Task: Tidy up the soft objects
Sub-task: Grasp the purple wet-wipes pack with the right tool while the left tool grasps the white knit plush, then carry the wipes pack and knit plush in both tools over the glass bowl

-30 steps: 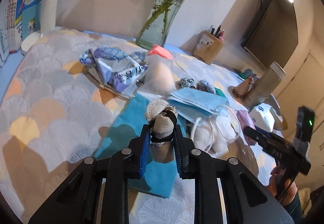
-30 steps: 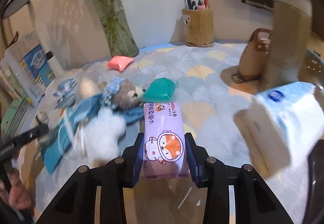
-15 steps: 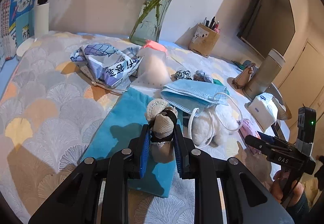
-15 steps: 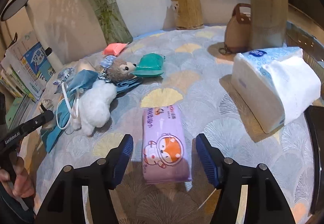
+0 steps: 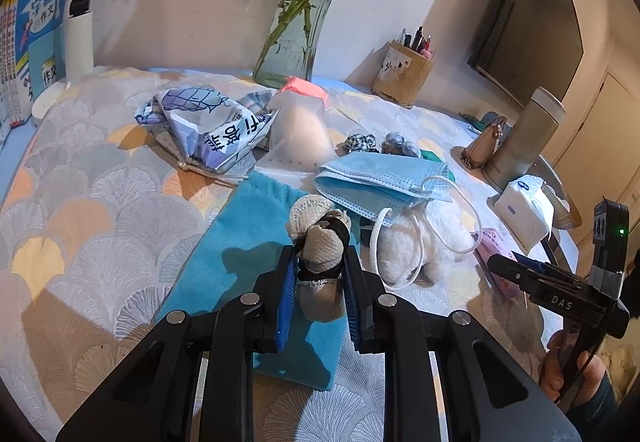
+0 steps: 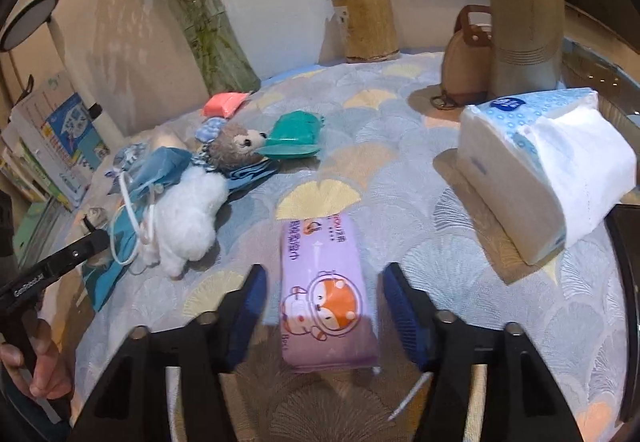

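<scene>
Soft objects, itemised. Left gripper (image 5: 320, 274): clenched on a rolled beige sock (image 5: 318, 238) bound with a black band, held over a teal pouch (image 5: 256, 266) that lay flat toward the near edge of the desk (image 5: 80, 226). Right gripper (image 6: 324, 306): released, jaws wide, apart from a purple wet-wipe pack (image 6: 326, 294) that lay between them on the desk near its front edge. Beside the pouch: blue face masks (image 5: 380, 182) draped over a white plush toy (image 5: 420, 238). Farther in: a crumpled blue-and-white printed bag (image 5: 208, 126), a brown plush hedgehog (image 6: 236, 146), a folded green mask (image 6: 296, 136) touching the hedgehog's snout. Toward the far edge: a pink packet (image 6: 226, 104), a glass vase (image 5: 298, 26), a pen holder (image 6: 366, 26). Right side of desk: a white tissue pack (image 6: 532, 166), a tall thermos (image 6: 522, 10).
</scene>
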`<action>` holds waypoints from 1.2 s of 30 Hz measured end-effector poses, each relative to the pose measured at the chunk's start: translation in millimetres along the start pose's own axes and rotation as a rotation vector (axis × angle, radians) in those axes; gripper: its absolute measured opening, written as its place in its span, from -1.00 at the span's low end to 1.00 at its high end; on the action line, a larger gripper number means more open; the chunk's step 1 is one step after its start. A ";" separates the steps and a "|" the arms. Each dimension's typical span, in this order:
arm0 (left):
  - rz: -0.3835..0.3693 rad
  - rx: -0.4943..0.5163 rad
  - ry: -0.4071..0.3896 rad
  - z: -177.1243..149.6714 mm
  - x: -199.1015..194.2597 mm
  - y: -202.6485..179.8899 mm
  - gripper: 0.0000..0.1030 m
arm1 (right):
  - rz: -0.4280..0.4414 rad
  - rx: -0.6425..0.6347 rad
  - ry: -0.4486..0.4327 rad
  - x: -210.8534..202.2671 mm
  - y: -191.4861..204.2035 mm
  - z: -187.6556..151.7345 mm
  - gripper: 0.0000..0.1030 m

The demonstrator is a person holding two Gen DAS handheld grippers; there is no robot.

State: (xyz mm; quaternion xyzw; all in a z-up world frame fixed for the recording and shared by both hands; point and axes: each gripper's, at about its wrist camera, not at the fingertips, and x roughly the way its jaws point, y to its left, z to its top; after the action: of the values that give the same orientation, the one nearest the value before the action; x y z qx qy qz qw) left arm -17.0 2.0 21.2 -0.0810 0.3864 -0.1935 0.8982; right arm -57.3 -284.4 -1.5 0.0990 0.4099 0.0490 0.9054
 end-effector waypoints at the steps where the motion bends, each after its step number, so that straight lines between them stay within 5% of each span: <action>1: 0.008 0.005 -0.002 -0.4 -0.5 -1.8 -0.62 | -0.010 -0.009 0.001 -0.3 2.6 -0.5 -0.24; 5: 0.052 0.033 -0.013 -1.4 -8.4 -13.3 -0.62 | -0.057 -0.109 -0.006 -4.0 22.0 -6.2 -0.27; 9: 0.004 0.020 -0.052 3.9 -29.8 -31.6 -0.62 | -0.021 -0.127 -0.008 -13.3 30.7 -12.1 -0.28; 18: -0.123 0.209 -0.118 49.6 -52.0 -140.3 -0.62 | 0.012 -0.070 -0.162 -83.2 9.4 9.9 -0.28; 31: -0.369 0.444 0.017 89.4 33.7 -349.7 -0.62 | -0.072 0.254 -0.299 -193.7 -167.0 70.5 -0.28; 36: -0.332 0.472 0.049 96.8 92.4 -409.8 -0.62 | -0.121 0.394 -0.274 -195.0 -244.2 102.3 -0.27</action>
State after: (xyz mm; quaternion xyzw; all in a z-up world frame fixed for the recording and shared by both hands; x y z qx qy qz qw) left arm -5.7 -410.1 147.5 0.0729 0.3337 -0.4242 0.8387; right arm -107.1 -570.0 153.6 0.2544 0.2903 -0.1000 0.9171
